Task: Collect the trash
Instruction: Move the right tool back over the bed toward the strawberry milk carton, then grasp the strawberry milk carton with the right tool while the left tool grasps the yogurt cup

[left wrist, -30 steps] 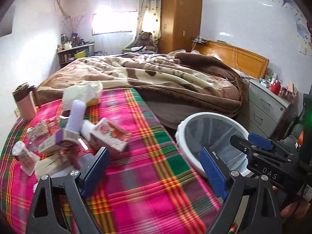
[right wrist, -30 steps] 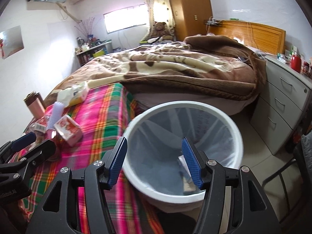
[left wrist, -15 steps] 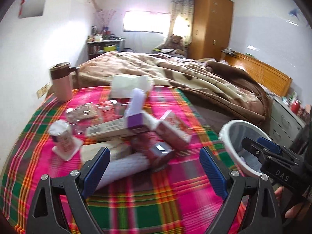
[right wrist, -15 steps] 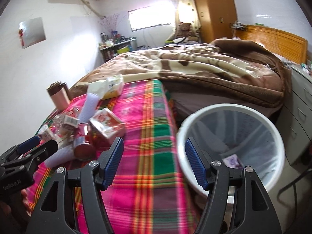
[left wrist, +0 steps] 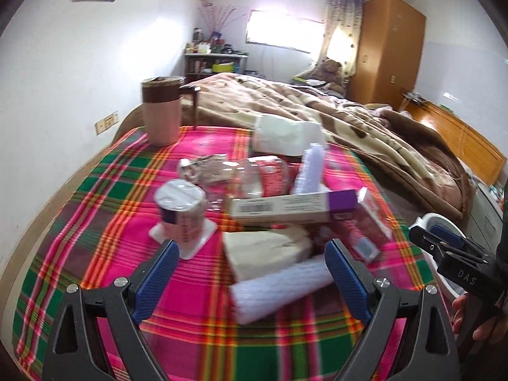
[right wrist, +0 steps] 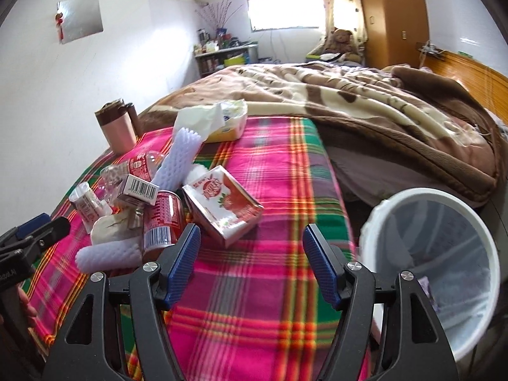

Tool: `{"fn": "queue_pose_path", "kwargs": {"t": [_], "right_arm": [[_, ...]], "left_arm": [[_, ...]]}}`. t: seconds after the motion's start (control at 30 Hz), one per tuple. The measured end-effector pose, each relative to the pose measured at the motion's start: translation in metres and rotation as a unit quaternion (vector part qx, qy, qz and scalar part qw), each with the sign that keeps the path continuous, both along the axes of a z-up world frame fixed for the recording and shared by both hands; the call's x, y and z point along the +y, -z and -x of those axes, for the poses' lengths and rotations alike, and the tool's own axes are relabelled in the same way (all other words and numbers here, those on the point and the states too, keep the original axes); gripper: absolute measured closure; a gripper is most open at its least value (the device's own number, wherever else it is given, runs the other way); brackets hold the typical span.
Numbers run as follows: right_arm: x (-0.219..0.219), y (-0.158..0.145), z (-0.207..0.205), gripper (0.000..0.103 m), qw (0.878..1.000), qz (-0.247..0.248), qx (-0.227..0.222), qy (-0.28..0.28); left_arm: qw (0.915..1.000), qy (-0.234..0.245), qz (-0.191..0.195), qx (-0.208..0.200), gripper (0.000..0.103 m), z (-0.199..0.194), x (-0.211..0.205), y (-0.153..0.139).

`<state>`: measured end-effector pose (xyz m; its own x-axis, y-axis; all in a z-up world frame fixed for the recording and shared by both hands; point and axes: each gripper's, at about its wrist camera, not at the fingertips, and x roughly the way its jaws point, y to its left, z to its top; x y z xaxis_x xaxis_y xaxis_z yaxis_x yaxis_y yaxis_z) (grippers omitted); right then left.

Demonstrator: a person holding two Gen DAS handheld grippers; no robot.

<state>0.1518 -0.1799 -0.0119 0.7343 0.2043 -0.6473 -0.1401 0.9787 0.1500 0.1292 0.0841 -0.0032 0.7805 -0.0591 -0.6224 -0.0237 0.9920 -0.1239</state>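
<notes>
Your left gripper [left wrist: 249, 268] gapes empty; your right gripper [right wrist: 250, 265], marked "DAS", is opening, empty, near a barcoded box [right wrist: 138, 189].

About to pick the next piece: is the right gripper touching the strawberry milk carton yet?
Apart. The right wrist view shows the right gripper, opening and empty, short of the strawberry milk carton, with bare plaid cloth between its fingers.

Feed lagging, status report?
Left gripper open, empty. Right gripper opening, empty. Trash pile on plaid cloth; white bin beside. Nothing blocking.
</notes>
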Motion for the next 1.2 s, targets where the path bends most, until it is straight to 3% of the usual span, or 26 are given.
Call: {"fn": "queue_pose_path", "kwargs": {"t": [0.5, 0.73, 1.03, 1.2], "right_arm": [[0.018, 0.018, -0.042, 0.03, 0.998, 0.022, 0.034, -0.055], [0.023, 0.024, -0.054, 0.03, 0.996, 0.022, 0.048, -0.077], [0.024, 0.032, -0.066, 0.03, 0.994, 0.025, 0.067, -0.079], [0.022, 0.035, -0.069, 0.03, 0.994, 0.016, 0.074, -0.08]], "left_arm": [[0.9974, -0.059, -0.003, 0.041, 0.008, -0.037, 0.054, 0.022], [0.9964, -0.065, 0.011, 0.053, 0.008, -0.058, 0.068, 0.032], [0.9963, -0.06, -0.005, 0.062, 0.008, -0.076, 0.066, 0.037], [0.9963, -0.053, -0.002, 0.067, 0.016, -0.081, 0.066, 0.04]]}}
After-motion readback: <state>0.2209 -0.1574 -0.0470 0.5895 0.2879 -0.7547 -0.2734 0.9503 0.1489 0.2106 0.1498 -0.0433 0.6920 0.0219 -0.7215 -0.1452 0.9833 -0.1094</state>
